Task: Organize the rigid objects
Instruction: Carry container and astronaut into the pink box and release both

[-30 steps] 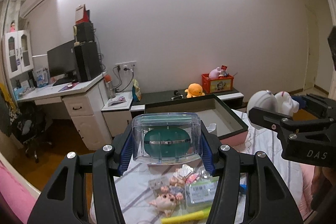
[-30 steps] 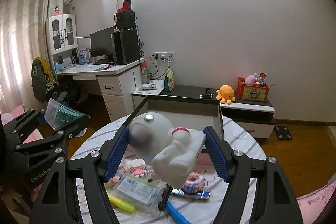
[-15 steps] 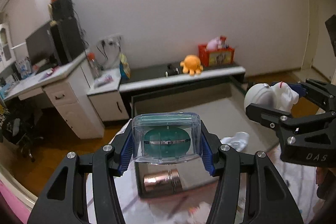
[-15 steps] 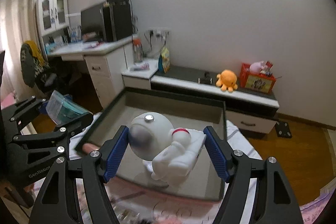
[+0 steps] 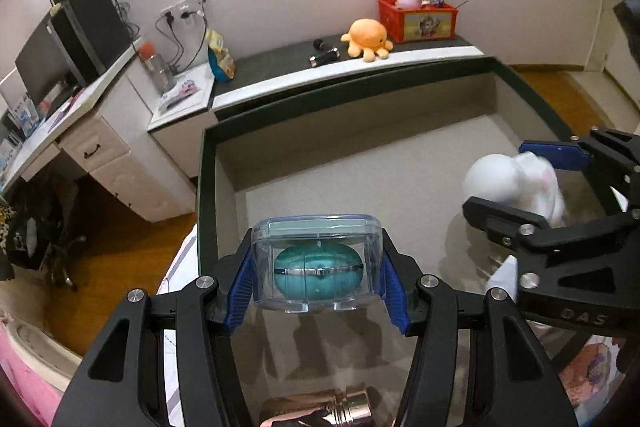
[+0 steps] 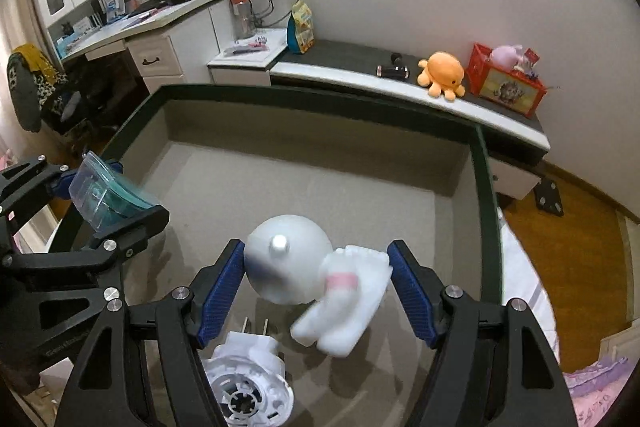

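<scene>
My left gripper is shut on a clear plastic case with a teal oval item inside, held over the left part of a green-rimmed grey storage box. My right gripper has its jaws spread a little wider than a blurred white astronaut figure between them; the figure hangs tilted over the box floor. The right gripper and figure show at the right of the left wrist view. The left gripper with the case shows at the left of the right wrist view.
A copper metal cylinder and a white plug adapter lie on the box floor near its front. Behind the box stand a low cabinet with an orange octopus plush and a red crate, and a desk at the left.
Both grippers have moved forward and tilted down over the box. The right jaws have opened from the astronaut figure, which now looks blurred and tilted.
</scene>
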The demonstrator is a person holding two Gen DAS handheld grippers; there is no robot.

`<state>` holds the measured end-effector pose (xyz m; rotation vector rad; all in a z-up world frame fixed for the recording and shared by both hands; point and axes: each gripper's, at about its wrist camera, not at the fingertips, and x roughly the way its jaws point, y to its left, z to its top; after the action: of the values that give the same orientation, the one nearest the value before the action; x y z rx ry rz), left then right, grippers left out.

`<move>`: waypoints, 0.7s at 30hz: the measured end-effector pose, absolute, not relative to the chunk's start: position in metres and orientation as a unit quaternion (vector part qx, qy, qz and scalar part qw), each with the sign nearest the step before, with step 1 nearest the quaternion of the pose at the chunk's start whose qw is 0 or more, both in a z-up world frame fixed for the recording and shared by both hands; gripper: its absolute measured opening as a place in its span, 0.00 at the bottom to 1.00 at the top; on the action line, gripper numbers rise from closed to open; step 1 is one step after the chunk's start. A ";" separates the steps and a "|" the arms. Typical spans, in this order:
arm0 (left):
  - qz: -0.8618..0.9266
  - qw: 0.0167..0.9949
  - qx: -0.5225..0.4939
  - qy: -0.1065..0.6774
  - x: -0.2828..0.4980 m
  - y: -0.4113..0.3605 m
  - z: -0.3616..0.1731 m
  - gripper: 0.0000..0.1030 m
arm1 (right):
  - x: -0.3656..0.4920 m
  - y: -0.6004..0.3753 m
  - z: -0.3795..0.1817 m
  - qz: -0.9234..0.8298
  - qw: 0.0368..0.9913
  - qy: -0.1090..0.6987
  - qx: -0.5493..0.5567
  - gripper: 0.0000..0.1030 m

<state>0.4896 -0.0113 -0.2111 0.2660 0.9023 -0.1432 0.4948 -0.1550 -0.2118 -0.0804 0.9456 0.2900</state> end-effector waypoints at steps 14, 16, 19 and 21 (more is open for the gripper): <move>-0.039 0.957 0.052 0.284 0.378 0.027 -0.128 0.99 | 0.409 -0.165 -0.139 0.147 0.930 0.337 0.007 0.78; -0.036 0.965 0.044 0.256 0.344 0.033 -0.115 1.00 | 0.381 -0.164 -0.126 0.147 0.939 0.310 0.005 0.78; -0.028 0.976 0.032 0.211 0.292 0.038 -0.101 1.00 | 0.337 -0.164 -0.110 0.143 0.951 0.274 0.008 0.79; -0.020 0.981 0.030 0.189 0.262 0.038 -0.095 1.00 | 0.304 -0.163 -0.100 0.142 0.958 0.251 0.003 0.79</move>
<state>0.2624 0.0383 -0.0951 0.0609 0.3813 -0.0399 0.3045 -0.1626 -0.0999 0.0065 0.5084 0.2877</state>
